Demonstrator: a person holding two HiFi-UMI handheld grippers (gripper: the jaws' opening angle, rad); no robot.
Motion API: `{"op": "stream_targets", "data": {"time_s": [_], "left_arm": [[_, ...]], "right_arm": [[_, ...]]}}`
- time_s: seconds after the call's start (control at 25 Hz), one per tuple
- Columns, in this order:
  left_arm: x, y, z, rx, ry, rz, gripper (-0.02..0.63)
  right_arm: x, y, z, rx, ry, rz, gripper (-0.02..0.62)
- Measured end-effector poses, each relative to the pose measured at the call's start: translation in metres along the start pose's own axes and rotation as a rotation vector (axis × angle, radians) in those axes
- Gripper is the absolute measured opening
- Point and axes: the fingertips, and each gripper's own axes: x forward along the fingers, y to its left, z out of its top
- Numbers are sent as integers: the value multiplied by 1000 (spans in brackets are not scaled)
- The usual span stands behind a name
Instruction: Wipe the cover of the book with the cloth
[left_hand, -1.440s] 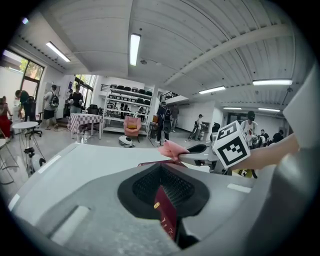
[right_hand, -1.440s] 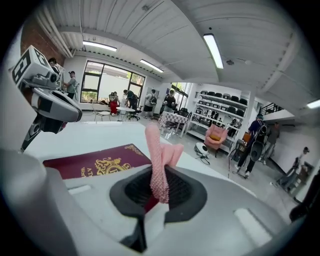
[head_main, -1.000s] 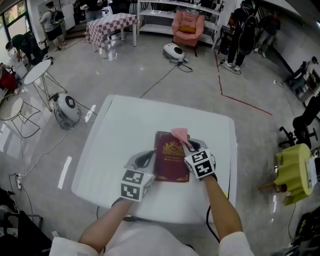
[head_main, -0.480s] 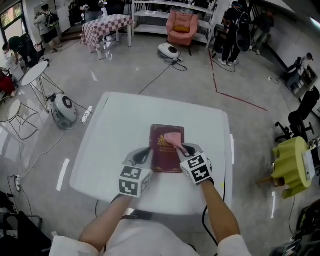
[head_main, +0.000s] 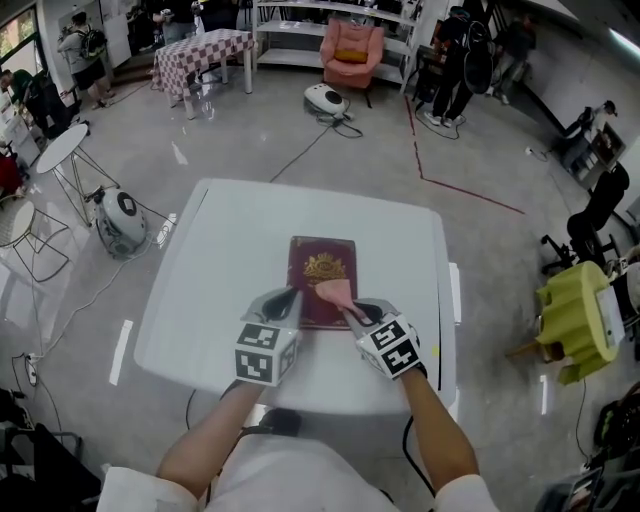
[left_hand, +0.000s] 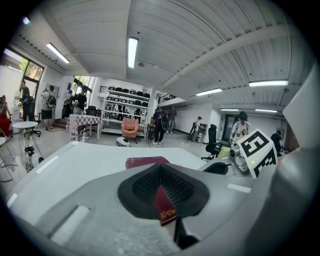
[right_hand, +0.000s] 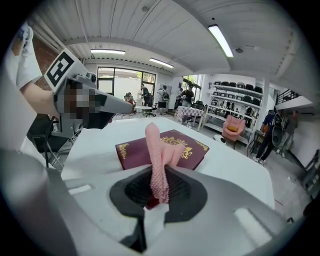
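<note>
A dark red book (head_main: 320, 275) with a gold emblem lies flat on the white table (head_main: 230, 250). My right gripper (head_main: 355, 312) is shut on a pink cloth (head_main: 335, 292), whose free end rests on the lower half of the cover. In the right gripper view the cloth (right_hand: 159, 147) rises from the jaws (right_hand: 160, 185) over the book (right_hand: 187, 150). My left gripper (head_main: 287, 303) sits at the book's near left edge. In the left gripper view its jaws (left_hand: 161, 175) are closed on a corner of the book (left_hand: 164, 206).
The table's front edge lies just below both grippers. On the floor stand a round white machine (head_main: 120, 218) with cables at left, a small round table (head_main: 68, 148) and a yellow seat (head_main: 578, 318) at right. People stand far back by shelves.
The right gripper has drawn the pink cloth from the book's far edge down over the cover toward me. The left gripper has stayed at the book's near left edge.
</note>
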Motion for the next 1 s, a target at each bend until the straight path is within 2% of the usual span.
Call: {"op": "stream_targets", "data": {"time_s": [0.28,0.52,0.8,1.0], "left_arm": [[-7,-13,1,5,-6,-6,6],[-7,-16,1,2,-6,-7,6],[-1,1,1,-7,-4,9,6],[12,13,4,-8,1,22,6]], "right_arm": [[-19,26,-13,-69,38,79,38],[-28,31,-17,-102,46,98,40],[-34,-9,44,-167,-43,42,38],[-12,-43,79,-213,-57,8,38]]}}
